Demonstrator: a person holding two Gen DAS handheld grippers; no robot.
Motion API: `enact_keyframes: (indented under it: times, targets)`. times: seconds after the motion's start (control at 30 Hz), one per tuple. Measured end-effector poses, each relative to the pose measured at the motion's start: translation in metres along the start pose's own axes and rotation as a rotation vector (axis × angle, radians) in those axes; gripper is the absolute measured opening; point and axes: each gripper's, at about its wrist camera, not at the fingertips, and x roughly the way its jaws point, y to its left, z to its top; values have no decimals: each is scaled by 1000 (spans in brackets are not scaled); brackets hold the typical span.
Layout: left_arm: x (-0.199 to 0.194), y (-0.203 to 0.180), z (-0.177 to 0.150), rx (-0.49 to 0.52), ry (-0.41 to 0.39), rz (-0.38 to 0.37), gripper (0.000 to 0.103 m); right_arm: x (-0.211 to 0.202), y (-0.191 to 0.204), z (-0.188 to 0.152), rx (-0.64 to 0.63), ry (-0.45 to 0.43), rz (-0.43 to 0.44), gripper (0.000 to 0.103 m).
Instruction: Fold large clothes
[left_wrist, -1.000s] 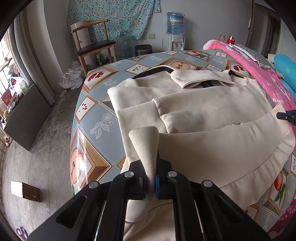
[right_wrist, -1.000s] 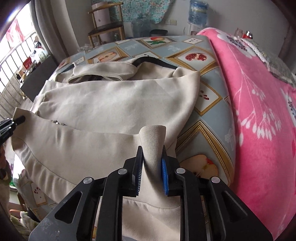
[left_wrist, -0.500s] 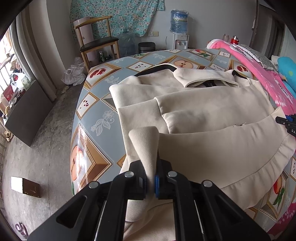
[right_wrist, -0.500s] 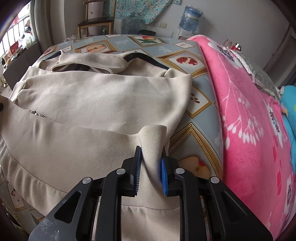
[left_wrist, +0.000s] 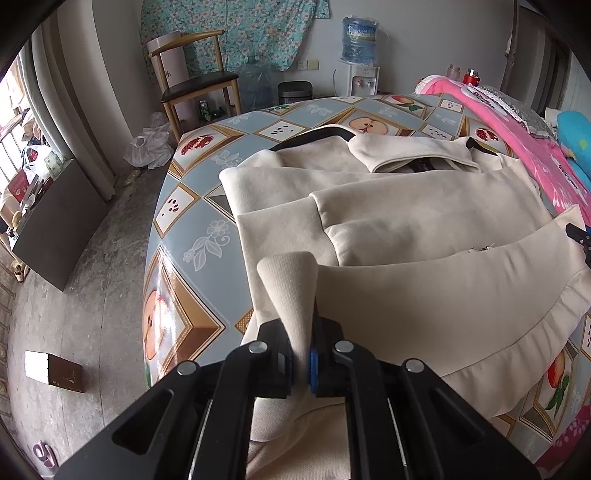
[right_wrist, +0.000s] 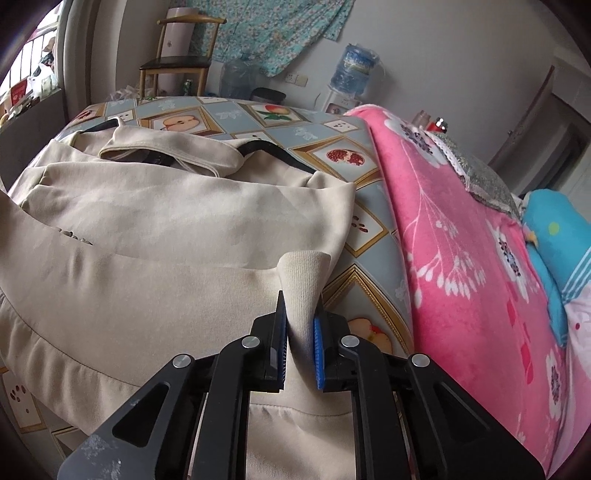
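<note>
Since a second ago the right gripper (right_wrist: 300, 334) has swung round, so the pink floral blanket (right_wrist: 461, 258) and water dispenser (right_wrist: 351, 74) now fill more of its view; the left gripper (left_wrist: 302, 356) has stayed put. Each pinches a ribbed hem corner of the beige jacket (left_wrist: 424, 229), which lies spread on the fruit-patterned tablecloth (left_wrist: 192, 229), its lower edge lifted toward the cameras. Left jaws are clamped tight on the fabric; right jaws are closing on their fold.
</note>
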Motion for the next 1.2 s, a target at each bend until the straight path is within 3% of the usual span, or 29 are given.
enact_keyframes:
  times: [1.2]
  targets:
    - [-20, -6, -2, 6, -35, 41, 6, -26, -14, -9, 105, -67, 30, 11]
